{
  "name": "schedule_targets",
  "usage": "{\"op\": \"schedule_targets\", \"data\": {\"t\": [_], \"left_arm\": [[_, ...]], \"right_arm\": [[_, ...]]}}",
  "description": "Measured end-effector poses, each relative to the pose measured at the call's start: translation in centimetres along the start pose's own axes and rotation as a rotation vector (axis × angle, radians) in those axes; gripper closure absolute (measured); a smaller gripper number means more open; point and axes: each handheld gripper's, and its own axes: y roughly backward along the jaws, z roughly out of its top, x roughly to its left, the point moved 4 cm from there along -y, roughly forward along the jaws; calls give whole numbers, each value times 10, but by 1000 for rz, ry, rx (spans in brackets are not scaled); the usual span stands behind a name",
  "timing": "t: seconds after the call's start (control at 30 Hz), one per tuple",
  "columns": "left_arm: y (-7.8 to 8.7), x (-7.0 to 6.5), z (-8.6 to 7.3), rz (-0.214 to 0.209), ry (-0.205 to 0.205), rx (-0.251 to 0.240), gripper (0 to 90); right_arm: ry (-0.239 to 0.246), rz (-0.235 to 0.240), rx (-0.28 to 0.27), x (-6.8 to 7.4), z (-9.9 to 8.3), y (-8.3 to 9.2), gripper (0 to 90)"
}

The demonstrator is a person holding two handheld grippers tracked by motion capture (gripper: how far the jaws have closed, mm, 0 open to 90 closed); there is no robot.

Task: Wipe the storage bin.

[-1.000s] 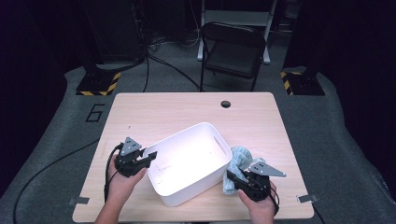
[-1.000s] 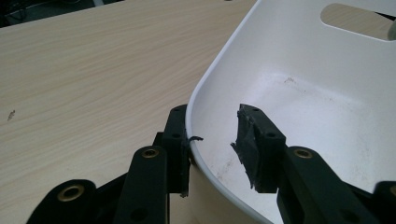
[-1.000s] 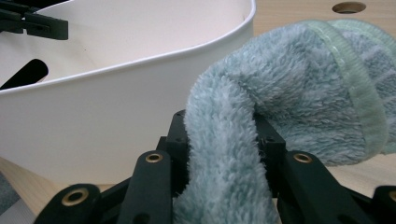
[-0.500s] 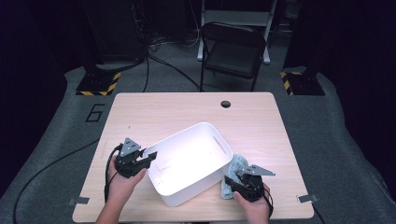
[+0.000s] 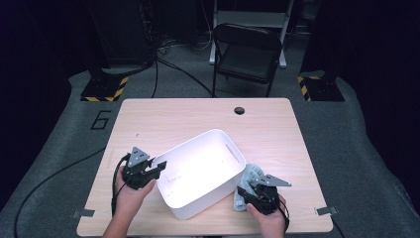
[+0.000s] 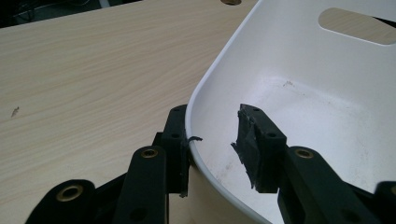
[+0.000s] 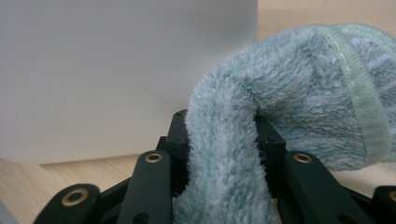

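Note:
A white plastic bin (image 5: 200,171) stands empty on the wooden table (image 5: 173,119), turned at an angle. My left gripper (image 5: 157,167) straddles the bin's near left rim. In the left gripper view the gripper (image 6: 215,140) has one jaw against the outside of the bin (image 6: 303,93) wall, and the other stands inside, apart from it. A light blue-green fluffy towel (image 5: 252,173) lies by the bin's right side. My right gripper (image 5: 246,191) is low there. In the right gripper view it (image 7: 222,135) is shut on a fold of the towel (image 7: 289,79), close to the bin wall (image 7: 116,70).
A round cable hole (image 5: 239,110) sits near the table's far edge. Behind the table stands a black folding chair (image 5: 247,54). Cables run over the grey floor at left. Tape marks sit at the table's front corners.
My right gripper has sunk a little and shifted slightly left toward the bin, and the towel has gone down with it. The left gripper and the bin have stayed put.

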Motion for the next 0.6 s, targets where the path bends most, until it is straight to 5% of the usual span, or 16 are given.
{"op": "schedule_targets", "data": {"t": [0.37,0.6], "left_arm": [[0,-1,-1,6,6,-1,645],[0,-2,-1,5,1,2,642]], "right_arm": [[68,38,-119,24,31,35,655],[72,34,-108,21,26,29,661]]}}
